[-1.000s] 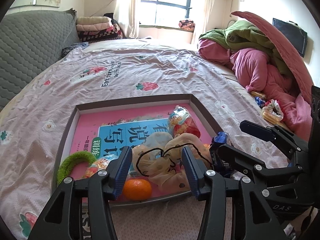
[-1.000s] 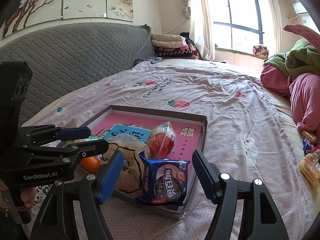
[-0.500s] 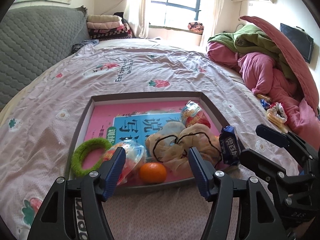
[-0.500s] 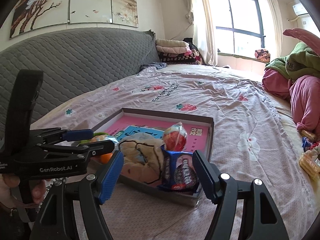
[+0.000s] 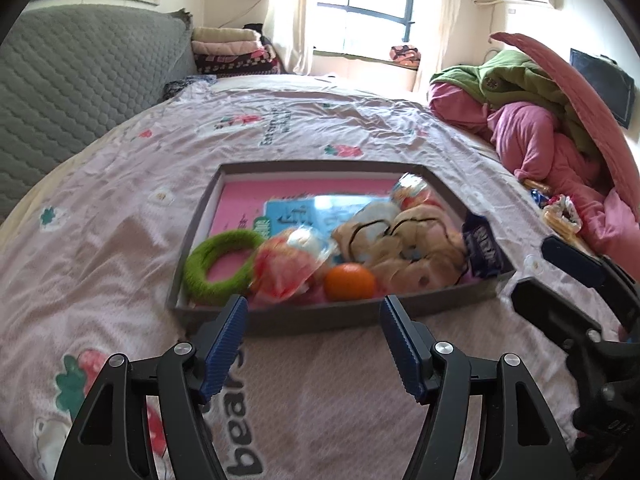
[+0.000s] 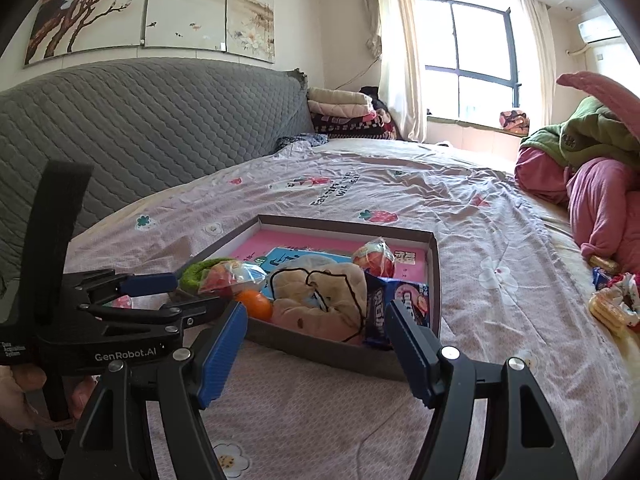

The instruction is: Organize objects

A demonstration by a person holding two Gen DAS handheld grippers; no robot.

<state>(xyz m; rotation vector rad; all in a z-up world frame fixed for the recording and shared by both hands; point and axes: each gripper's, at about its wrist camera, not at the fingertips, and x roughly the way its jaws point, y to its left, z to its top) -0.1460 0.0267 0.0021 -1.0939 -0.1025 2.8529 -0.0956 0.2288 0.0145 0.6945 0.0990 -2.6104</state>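
A shallow grey box (image 5: pixel 320 320) lies on the bed and also shows in the right wrist view (image 6: pixel 320 346). It holds a pink book (image 5: pixel 304 190), a green ring (image 5: pixel 216 264), an orange (image 5: pixel 349 281), a beige cloth bag (image 5: pixel 416 244), wrapped snacks (image 5: pixel 288 268) and a blue cookie pack (image 6: pixel 400 300) leaning at its right wall. My left gripper (image 5: pixel 314 344) is open and empty, just in front of the box. My right gripper (image 6: pixel 316 348) is open and empty, near the box's front right corner.
The pink printed bedsheet (image 5: pixel 120 240) spreads around the box. A grey headboard (image 6: pixel 140 128) is at the left. A pile of pink and green bedding (image 5: pixel 540 120) lies at the right, with loose snacks (image 6: pixel 612 304) beside it. Folded blankets (image 5: pixel 232 52) sit by the window.
Both grippers have drawn back from the box toward me; the box now lies farther ahead. The blue cookie pack stays in the box at its right wall. Both stay open.
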